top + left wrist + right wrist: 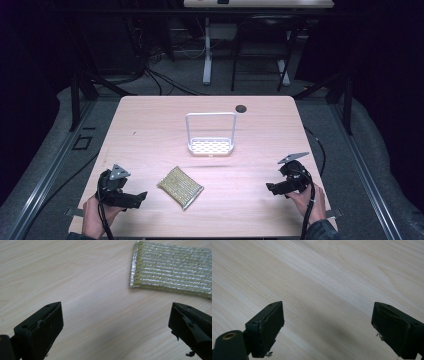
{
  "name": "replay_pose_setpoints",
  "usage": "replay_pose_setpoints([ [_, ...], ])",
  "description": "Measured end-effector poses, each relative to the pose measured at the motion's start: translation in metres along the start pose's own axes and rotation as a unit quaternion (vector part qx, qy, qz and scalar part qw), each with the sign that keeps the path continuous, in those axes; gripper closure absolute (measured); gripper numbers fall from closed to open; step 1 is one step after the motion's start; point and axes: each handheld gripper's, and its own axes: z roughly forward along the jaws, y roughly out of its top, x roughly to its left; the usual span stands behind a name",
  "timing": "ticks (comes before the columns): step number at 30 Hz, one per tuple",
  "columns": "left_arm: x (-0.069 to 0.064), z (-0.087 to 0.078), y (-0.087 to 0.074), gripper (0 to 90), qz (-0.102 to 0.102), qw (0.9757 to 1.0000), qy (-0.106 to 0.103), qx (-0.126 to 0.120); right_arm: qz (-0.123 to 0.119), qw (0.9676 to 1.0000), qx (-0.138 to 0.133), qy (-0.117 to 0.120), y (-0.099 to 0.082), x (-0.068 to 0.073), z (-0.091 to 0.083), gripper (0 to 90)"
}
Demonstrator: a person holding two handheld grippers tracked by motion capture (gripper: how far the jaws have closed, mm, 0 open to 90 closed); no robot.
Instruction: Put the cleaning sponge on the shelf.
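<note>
Nearest to the camera, two hand-held grippers are seen low over the near edge of the wooden table [150, 115]. The left gripper [141, 196] is held in the person's left hand [95, 212] with its jaws spread wide and nothing between them; in the left gripper view, bare wood lies between the two black jaws. The right gripper [270, 188] is held in the right hand [311, 200] at the other side, and its jaws are likewise parted over bare table, as the right gripper view makes plain.

Just beyond the left gripper, a gold and silver scouring pad [180, 187] is found lying flat on the table, turned cornerwise. It is seen ahead of the left jaws and toward the right in the left gripper view [170, 270], near but not touched. It is well apart from the right gripper.

Farther back, near the middle of the table, a small white rack [210, 146] with a tall wire handle stands upright, and its perforated tray is empty. A dark round hole [241, 108] is seen in the tabletop beyond it.

Judged from this layout, the work is probably at its very start: the pad has not been picked up, and nothing has been put in the rack. A reach, a grasp, a carry and a release would all be left to do.
</note>
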Motion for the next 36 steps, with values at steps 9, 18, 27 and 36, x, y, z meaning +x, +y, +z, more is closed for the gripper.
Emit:
replay_pose_setpoints([
  [9, -0.006, 0.002, 0.005, 0.0, -0.003, 0.9998, -0.020, -0.009, 0.000, 0.9999, 0.011, 0.003, 0.002, 0.001, 0.000, 7.2],
  [18, -0.020, 0.009, 0.017, 0.0, 0.005, 0.9993, -0.035, -0.010, -0.004, 1.0000, 0.005, 0.001, 0.003, 0.001, 0.001, 6.9],
  [27, -0.038, 0.026, 0.031, 0.0, 0.029, 0.9983, -0.051, 0.006, -0.008, 0.9999, 0.008, -0.001, 0.004, 0.003, 0.002, 6.8],
  [36, -0.047, 0.033, 0.036, 0.0, 0.037, 0.9975, -0.059, 0.009, -0.012, 0.9999, 0.009, 0.002, 0.005, 0.005, 0.001, 6.8],
])
